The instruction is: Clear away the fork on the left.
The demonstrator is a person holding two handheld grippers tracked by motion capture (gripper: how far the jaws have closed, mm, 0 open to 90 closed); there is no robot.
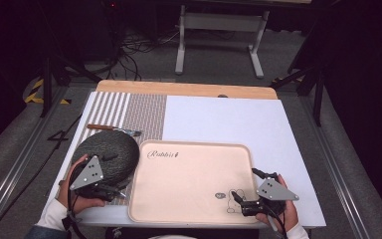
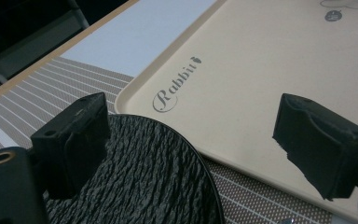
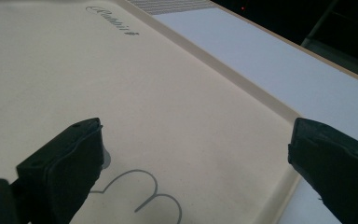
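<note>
A dark, rough-textured round plate (image 1: 110, 152) lies on the striped placemat (image 1: 139, 112) at the table's left. Beside it on the right lies a beige tray (image 1: 189, 174) with a script logo and a small rabbit drawing. My left gripper (image 1: 113, 174) is open at the plate's near right edge. In the left gripper view one jaw hangs over the plate (image 2: 144, 177) and the other over the tray (image 2: 261, 70), with the left gripper (image 2: 191, 135) pressing on nothing. My right gripper (image 1: 246, 186) is open over the tray's near right corner. The right gripper (image 3: 196, 154) straddles the tray (image 3: 121, 84) near its rim.
A utensil with a wooden handle (image 1: 110, 128) lies on the placemat behind the plate. White mat (image 1: 219, 119) covers the table's right and far parts, with a wooden strip along the far edge. Beyond the table are a white frame, cables and dark stands.
</note>
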